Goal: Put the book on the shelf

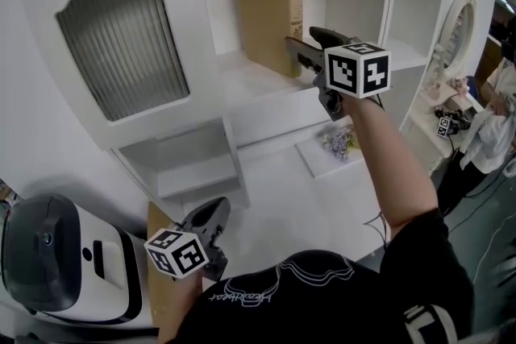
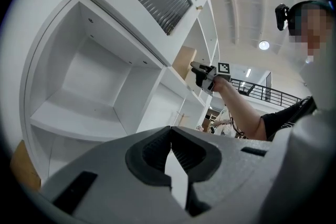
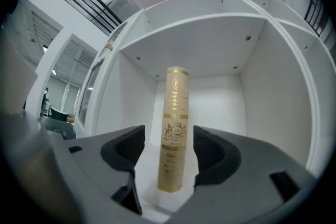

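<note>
A tan book [image 1: 270,20] with gold print on its spine [image 3: 175,118] stands upright on the white shelf [image 1: 242,76], in the open compartment. My right gripper [image 1: 305,46] reaches into that compartment and is open, with the book's spine between its jaws [image 3: 169,141]. A thin gap shows on each side, so the pads do not press on it. My left gripper [image 1: 211,215] hangs low near the lower compartments, shut with nothing in it [image 2: 170,136]. From the left gripper view the book [image 2: 184,60] and the right gripper [image 2: 202,72] show far up the cabinet.
A ribbed glass door [image 1: 121,36] closes the compartment left of the book. Open white compartments [image 1: 193,165] lie below. A white and black device [image 1: 56,262] sits at the lower left. A side table [image 1: 447,121] and a person [image 1: 493,117] are at the right.
</note>
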`<state>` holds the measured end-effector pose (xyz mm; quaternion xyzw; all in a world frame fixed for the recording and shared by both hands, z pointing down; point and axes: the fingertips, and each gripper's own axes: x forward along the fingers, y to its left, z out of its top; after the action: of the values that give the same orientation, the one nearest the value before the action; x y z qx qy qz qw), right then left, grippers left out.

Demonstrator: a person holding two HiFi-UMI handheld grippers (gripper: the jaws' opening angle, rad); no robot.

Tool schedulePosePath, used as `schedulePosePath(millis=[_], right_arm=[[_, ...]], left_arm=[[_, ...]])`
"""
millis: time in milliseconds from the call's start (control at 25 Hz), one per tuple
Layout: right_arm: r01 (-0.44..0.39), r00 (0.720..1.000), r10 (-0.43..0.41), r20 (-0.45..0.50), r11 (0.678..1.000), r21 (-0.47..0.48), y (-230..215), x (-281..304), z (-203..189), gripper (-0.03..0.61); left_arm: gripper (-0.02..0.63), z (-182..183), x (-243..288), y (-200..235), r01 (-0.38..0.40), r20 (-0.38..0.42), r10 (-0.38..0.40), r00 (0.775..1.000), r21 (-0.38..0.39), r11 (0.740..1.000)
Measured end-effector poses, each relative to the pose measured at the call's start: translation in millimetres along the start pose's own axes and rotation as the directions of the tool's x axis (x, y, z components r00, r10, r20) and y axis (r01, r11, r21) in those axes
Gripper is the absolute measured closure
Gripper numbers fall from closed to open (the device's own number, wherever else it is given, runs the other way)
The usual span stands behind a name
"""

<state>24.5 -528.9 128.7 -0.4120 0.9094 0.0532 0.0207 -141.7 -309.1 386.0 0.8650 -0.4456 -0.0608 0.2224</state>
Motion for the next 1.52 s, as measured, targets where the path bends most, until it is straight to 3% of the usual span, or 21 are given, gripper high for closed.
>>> schedulePosePath(millis=[120,200,280,400,560,1000,1080,1520], right_arm=[[-0.02,0.996,0.025,0.091,0.999,-0.051,14.7,-32.3,14.1,0.315],[-0.111,0.985,0.124,0.123,0.988,-0.105,38.9,-55.1,16.6,0.365],[-0.22,0.965,0.238,0.109,0.962,-0.161,67.2,-75.3,8.6,0.396],[-0.311,0.942,0.328,0.067,0.932,-0.186,96.0,-99.2,-18.0,0.455],[-0.385,0.919,0.389,0.065,0.92,-0.068,118.4,-121.7,-59.8,0.571],[-0.466,0.88,0.474,-0.022,0.873,0.145,164.1,-137.9,-188.9,0.572],[-0.472,0.873,0.487,-0.028,0.858,0.201,165.9,-138.9,-200.0,0.572],[-0.436,0.883,0.468,-0.044,0.85,0.295,151.2,-140.4,-222.1,0.574]], left_arm=[[0.611,4.9,1.5,-7.9,0.002,0.005,-0.002,1.0,0.018,1.0],[0.611,9.8,2.6,-13.0,0.001,0.012,-0.002,1.0,0.036,0.999],[0.611,13.7,2.3,-16.8,-0.007,0.022,0.006,1.0,0.055,0.998],[0.611,17.5,2.1,-21.5,-0.018,0.035,0.015,0.999,0.08,0.997],[0.611,21.5,2.9,-29.0,-0.021,0.054,0.016,0.998,0.091,0.996],[0.611,13.4,6.7,-24.1,-0.059,0.092,0.055,0.994,0.043,0.997],[0.611,7.3,8.7,-18.4,-0.07,0.08,0.067,0.995,0.029,0.997],[0.611,-1.2,21.4,-13.7,-0.069,0.046,0.068,0.997,0.026,0.997]])
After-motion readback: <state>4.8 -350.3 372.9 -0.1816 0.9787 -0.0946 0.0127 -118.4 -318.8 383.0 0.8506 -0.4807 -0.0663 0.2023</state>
